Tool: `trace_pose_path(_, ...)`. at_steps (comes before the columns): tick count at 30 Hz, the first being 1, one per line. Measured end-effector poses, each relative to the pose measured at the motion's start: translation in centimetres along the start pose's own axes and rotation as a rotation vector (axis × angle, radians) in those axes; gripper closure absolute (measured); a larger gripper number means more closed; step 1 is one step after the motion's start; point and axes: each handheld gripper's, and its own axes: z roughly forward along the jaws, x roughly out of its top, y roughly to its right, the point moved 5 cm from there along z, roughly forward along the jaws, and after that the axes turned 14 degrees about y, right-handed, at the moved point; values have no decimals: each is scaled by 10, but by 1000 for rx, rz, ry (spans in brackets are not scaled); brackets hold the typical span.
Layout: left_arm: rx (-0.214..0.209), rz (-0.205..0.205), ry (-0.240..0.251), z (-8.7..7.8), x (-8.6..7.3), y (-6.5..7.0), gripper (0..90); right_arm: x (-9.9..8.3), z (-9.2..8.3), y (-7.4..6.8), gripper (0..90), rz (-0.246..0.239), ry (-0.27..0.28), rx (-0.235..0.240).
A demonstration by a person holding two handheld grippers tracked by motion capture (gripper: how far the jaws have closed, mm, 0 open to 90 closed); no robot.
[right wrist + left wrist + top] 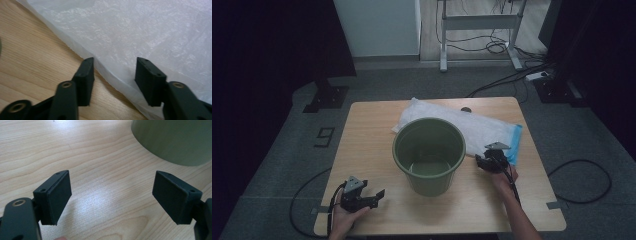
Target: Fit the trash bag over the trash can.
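Observation:
A green plastic bucket (429,152) stands upright and empty in the middle of the wooden table (367,135). Behind it and to its right lies a white plastic bag (472,127) with a blue band (515,142) at its right end. My right gripper (482,161) sits at the bag's near edge. In the right gripper view its jaws straddle the edge of the bag (140,32) with a gap between the pads, so the right gripper (115,75) is open. My left gripper (379,196) rests near the table's front left, wide open over bare wood (112,197), with the bucket's wall (175,140) ahead to the right.
A small dark object (466,109) lies at the table's far edge. Cables (584,182) run over the grey floor on both sides. A white desk frame (479,30) stands at the back, and dark curtains flank the scene.

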Motion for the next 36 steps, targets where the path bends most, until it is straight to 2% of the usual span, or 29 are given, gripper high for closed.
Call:
trace_pose_path(5, 18, -14, 11, -1, -1, -3, 158, -2, -1, 3, 644, -1, 2, -24)
trace_pose_path(7, 25, -17, 11, -1, -2, -5, 160, -2, -2, 3, 747, -20, 1, -27)
trace_pose_path(8, 26, -18, 12, -2, -2, -5, 160, -2, -2, 4, 854, -28, 4, -41)
trace_pose_path(9, 28, -19, 13, -2, -2, -5, 160, -3, -3, 5, 881, -29, 6, -47)
trace_pose_path(13, 29, -14, 10, -2, -1, -7, 161, -7, -11, 6, 890, -20, 10, -52)
trace_pose_path(14, 32, -20, 8, -2, -2, -8, 162, -14, -25, 7, 890, 0, 11, -50)
trace_pose_path(16, 36, -20, 2, -2, -2, -9, 161, -16, -31, 8, 890, 9, 12, -51)
trace_pose_path(17, 38, -21, 1, -3, -3, -9, 162, -20, -41, 9, 890, 25, 17, -48)
trace_pose_path(18, 39, -21, 1, -4, -3, -10, 161, -29, -61, 11, 890, 49, 29, -36)
trace_pose_path(19, 33, -27, 8, -6, -2, -9, 161, -34, -72, 13, 890, 42, 36, -38)
trace_pose_path(20, 33, -27, 8, -6, -2, -9, 162, -34, -72, 13, 890, 42, 36, -38)
trace_pose_path(21, 31, -29, 10, -7, -2, -9, 162, -39, -82, 15, 890, 31, 42, -44)
trace_pose_path(22, 31, -32, 12, -7, -2, -9, 162, -43, -93, 17, 889, 44, 38, -43)
trace_pose_path(23, 30, -34, 13, -7, -2, -9, 162, -42, -104, 21, 890, 80, 45, -33)
trace_pose_path(24, 30, -32, 11, -7, -2, -9, 162, -40, -120, 28, 890, 77, 65, -48)
trace_pose_path(25, 28, -26, 9, -6, -3, -8, 162, -40, -120, 28, 890, 77, 65, -48)
trace_pose_path(27, 22, -12, 3, -5, -3, -7, 161, -49, -136, 36, 889, 70, 57, -53)
trace_pose_path(31, 24, -16, 0, -4, -4, -6, 162, -67, -149, 46, 887, 94, 22, -48)
trace_pose_path(33, 24, -14, -3, -3, -4, -5, 162, -74, -156, 51, 882, 92, 3, -49)
trace_pose_path(36, 24, -12, -1, -4, -4, -5, 166, -82, -162, 56, 876, 98, 5, -47)
